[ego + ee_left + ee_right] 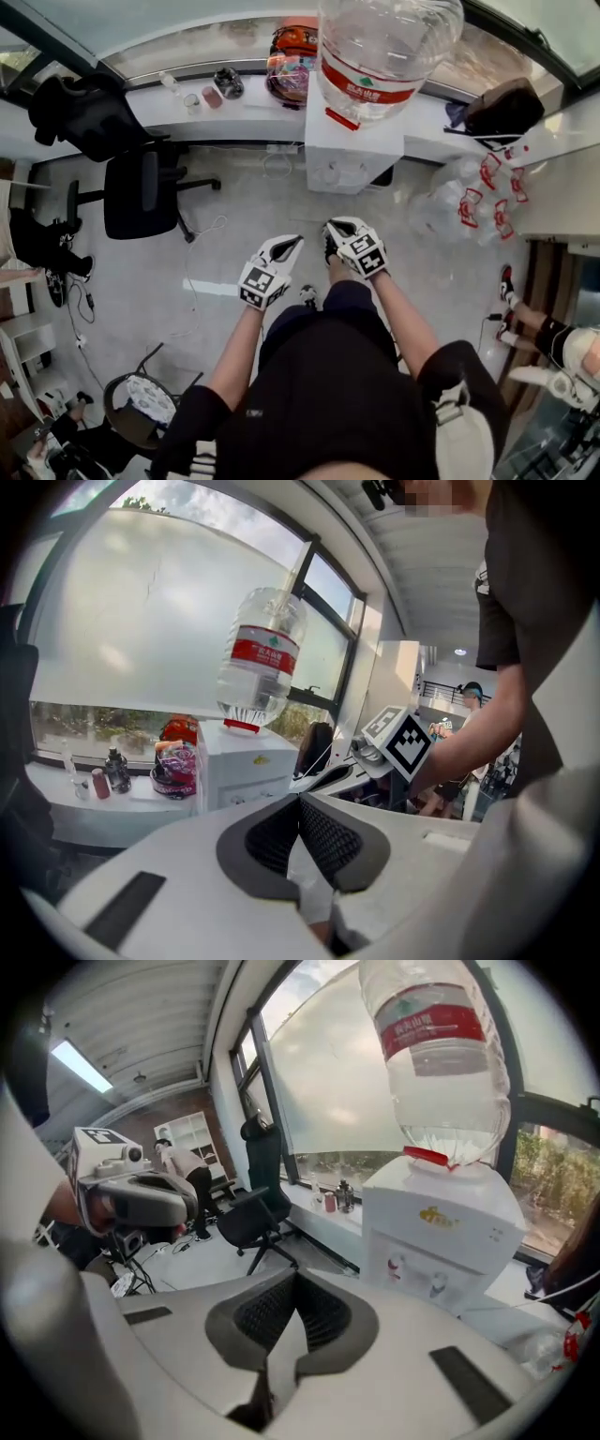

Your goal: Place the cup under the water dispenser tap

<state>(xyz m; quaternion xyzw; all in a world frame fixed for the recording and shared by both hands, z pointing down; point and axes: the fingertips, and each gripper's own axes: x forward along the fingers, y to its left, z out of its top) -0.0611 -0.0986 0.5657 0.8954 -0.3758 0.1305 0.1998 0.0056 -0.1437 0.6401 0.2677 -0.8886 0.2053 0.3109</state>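
The white water dispenser (352, 141) stands against the window ledge, a large clear bottle (389, 52) upside down on top. Its taps (412, 1274) face me in the right gripper view. A small red cup-like thing (212, 97) sits on the ledge to the left, also seen in the left gripper view (99, 783). My left gripper (292, 242) and right gripper (330, 230) hang side by side over the floor, well short of the dispenser. Both are shut with nothing between the pads. No cup is in either gripper.
A black office chair (141, 192) stands on the floor to the left, and a dark bag (89, 112) lies on the ledge. Several empty water bottles (459, 202) lie right of the dispenser. A colourful bag (292, 61) sits behind it. Someone's feet (525, 319) show at the right.
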